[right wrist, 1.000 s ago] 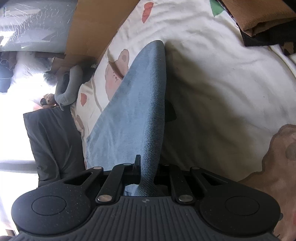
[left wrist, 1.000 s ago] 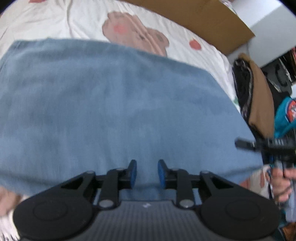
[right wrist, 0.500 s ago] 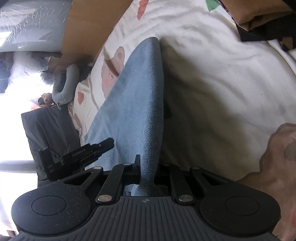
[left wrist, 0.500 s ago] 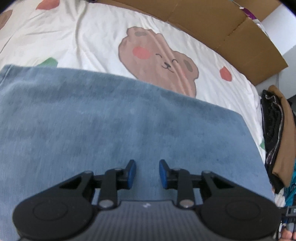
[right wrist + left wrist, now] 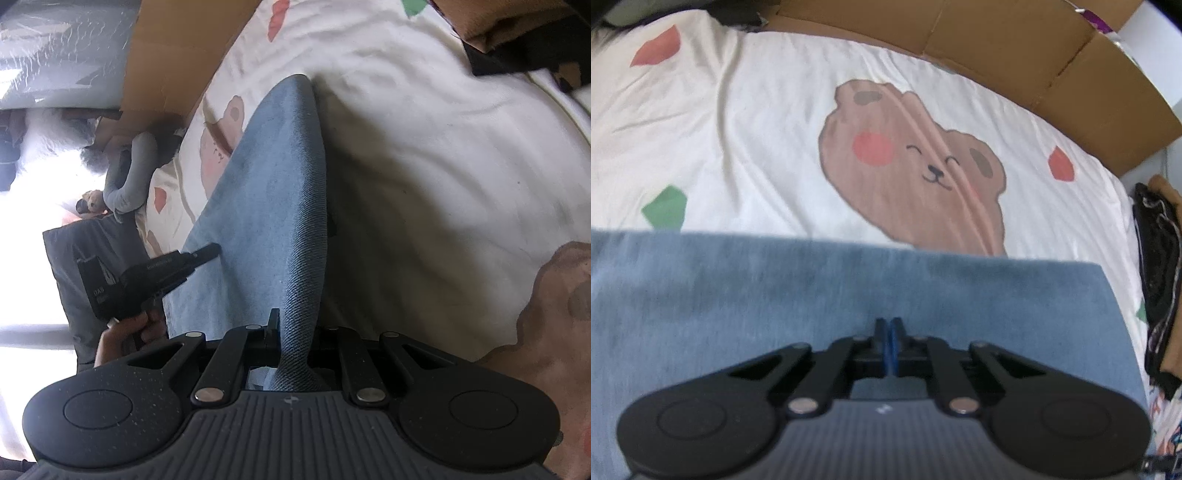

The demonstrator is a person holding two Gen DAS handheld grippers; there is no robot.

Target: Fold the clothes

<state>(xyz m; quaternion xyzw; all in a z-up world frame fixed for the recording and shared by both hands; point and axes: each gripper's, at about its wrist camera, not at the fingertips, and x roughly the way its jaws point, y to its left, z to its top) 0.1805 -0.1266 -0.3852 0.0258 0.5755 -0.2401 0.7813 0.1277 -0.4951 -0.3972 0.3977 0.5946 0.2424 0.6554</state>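
Right tongs' (image 5: 291, 332) pads hidden by blue cloth (image 5: 273, 206).

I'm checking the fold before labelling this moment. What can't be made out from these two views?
- Left view: whether the shut left gripper pinches any blue cloth; its blue pads meet, and the fabric there is blurred.
- Right view: the cloth's held end, hidden inside the right gripper.
- Both views: the cloth's near edge, behind gripper bodies.
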